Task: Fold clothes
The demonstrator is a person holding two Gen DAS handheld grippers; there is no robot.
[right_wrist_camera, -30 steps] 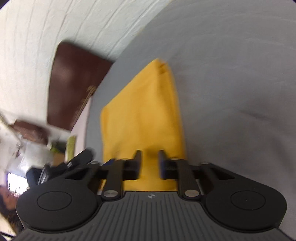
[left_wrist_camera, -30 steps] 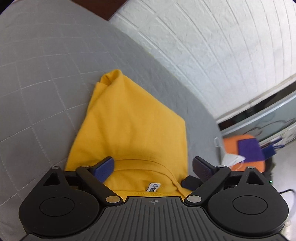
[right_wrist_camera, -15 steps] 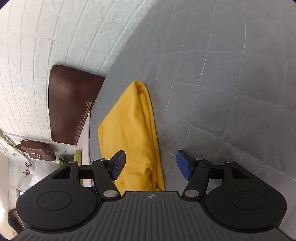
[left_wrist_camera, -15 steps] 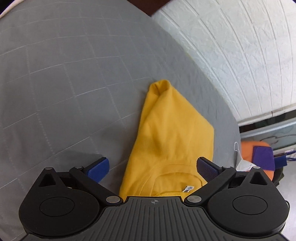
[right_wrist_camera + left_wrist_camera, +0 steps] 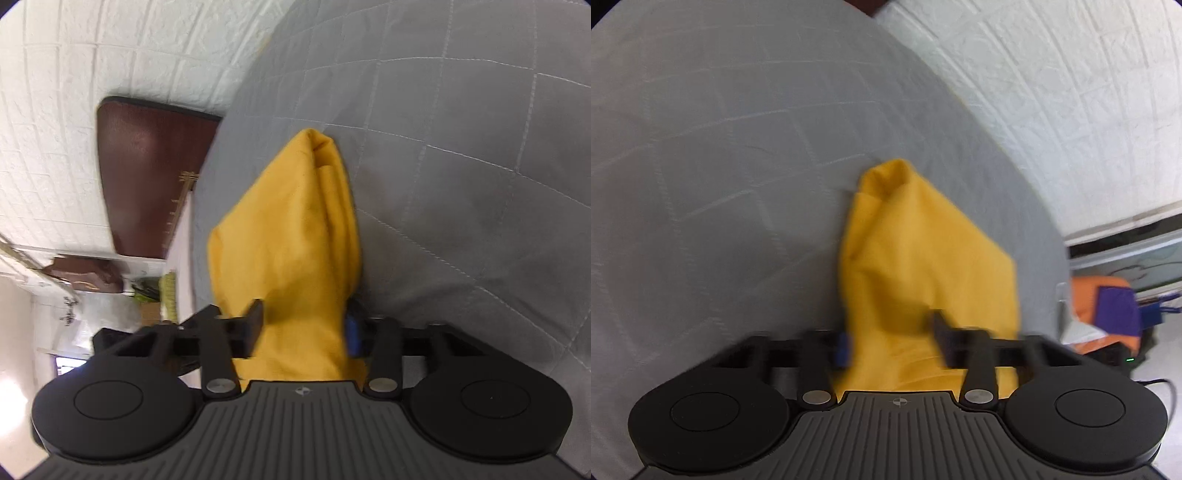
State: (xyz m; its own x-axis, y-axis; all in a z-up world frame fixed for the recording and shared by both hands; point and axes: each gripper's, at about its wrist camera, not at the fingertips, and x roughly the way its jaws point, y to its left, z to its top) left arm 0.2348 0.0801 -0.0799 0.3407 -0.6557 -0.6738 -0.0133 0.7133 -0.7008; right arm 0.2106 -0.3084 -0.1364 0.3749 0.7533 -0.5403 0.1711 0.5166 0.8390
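Left gripper and right gripper, each seen from its own wrist camera. Both pairs of jaws are closing, with the near edge of the yellow garment bunched between them; the fabric fills the gap in both views, and the pads appear to press on it, though motion blur in the left view makes that contact less certain. The garment lies partly folded on the grey quilted bed cover, narrowing to a rumpled point at its far end, close to the far edge of the bed beside the white brick wall. A brown headboard stands far left in the right view.

Probable risks: each gripper may have caught only the top layer, so that lifting would pull the existing fold apart; unequal bites on the two sides would skew the next fold; and a pad reaching too low could pinch the quilted cover along with the cloth, dragging it.
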